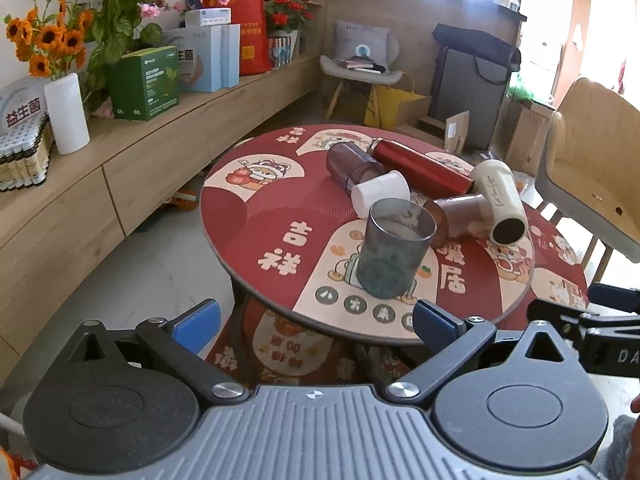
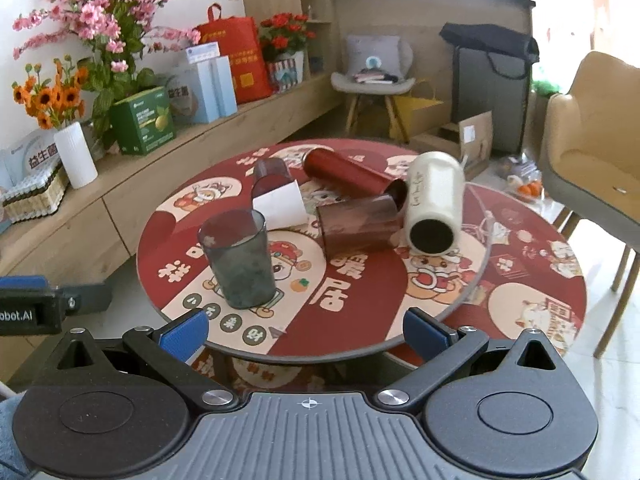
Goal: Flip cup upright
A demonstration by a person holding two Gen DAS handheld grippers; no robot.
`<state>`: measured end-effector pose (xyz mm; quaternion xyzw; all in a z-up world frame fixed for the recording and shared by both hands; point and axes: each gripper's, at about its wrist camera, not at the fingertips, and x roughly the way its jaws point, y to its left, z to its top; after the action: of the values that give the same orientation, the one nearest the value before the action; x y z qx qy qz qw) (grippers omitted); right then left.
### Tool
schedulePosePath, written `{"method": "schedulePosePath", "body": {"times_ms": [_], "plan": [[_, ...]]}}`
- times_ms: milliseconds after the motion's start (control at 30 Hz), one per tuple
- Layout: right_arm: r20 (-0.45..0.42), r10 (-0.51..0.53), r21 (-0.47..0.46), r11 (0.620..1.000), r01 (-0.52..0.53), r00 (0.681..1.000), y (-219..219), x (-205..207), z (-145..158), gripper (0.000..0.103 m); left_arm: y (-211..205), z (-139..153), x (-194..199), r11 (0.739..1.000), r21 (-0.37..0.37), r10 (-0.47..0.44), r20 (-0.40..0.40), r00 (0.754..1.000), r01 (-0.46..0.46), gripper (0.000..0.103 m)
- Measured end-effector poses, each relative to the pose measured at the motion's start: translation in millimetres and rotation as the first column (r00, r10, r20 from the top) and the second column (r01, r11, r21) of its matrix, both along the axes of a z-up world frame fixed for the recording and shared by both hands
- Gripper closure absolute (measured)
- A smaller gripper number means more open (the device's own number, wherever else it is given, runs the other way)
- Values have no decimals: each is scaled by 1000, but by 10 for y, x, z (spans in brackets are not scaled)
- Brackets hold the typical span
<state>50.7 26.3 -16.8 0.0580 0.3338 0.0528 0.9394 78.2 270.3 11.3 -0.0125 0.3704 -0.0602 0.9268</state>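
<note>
A grey translucent cup [image 1: 394,248] [image 2: 238,258] stands upright near the front of the round red table [image 1: 248,224] [image 2: 360,320]. Behind it several cups lie on their sides: a white paper cup [image 1: 382,192] [image 2: 280,204], a brown cup [image 1: 460,216] [image 2: 358,226], a purple-grey cup [image 1: 352,166] [image 2: 270,176], a red tumbler [image 1: 420,170] [image 2: 352,178] and a cream tumbler [image 1: 500,200] [image 2: 434,204]. My left gripper [image 1: 316,324] is open and empty just in front of the grey cup. My right gripper [image 2: 306,332] is open and empty at the table's front edge.
A long wooden shelf [image 1: 120,148] with boxes, flowers and a white vase [image 1: 66,114] runs along the left. A tan chair [image 2: 592,160] stands at the right. A second red table surface [image 2: 540,292] lies lower right. Bags and a small chair stand behind.
</note>
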Motion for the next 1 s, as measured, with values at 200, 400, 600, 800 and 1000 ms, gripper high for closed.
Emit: {"method": "schedulePosePath", "body": {"times_ms": [200,400,600,800,1000], "plan": [[24,-2,9,1000,2,1000,-9,-217,73,0,-24,84,-189,1000,18,1,13,1000,-1,0],[40,-9,9,1000,8,999,-2,-374,137,0,-55,139,-361,999,50,-6,23,1000,5,0],[49,-15,12,1000,15,999,-8,-539,144,0,-35,150,-494,998,63,3,18,1000,-5,0],[63,-24,13,1000,23,998,-32,-623,150,0,-4,152,-562,998,64,16,12,1000,-16,0],[65,-25,13,1000,24,998,-44,-645,140,0,-12,152,-572,997,66,27,11,1000,-28,0]]}}
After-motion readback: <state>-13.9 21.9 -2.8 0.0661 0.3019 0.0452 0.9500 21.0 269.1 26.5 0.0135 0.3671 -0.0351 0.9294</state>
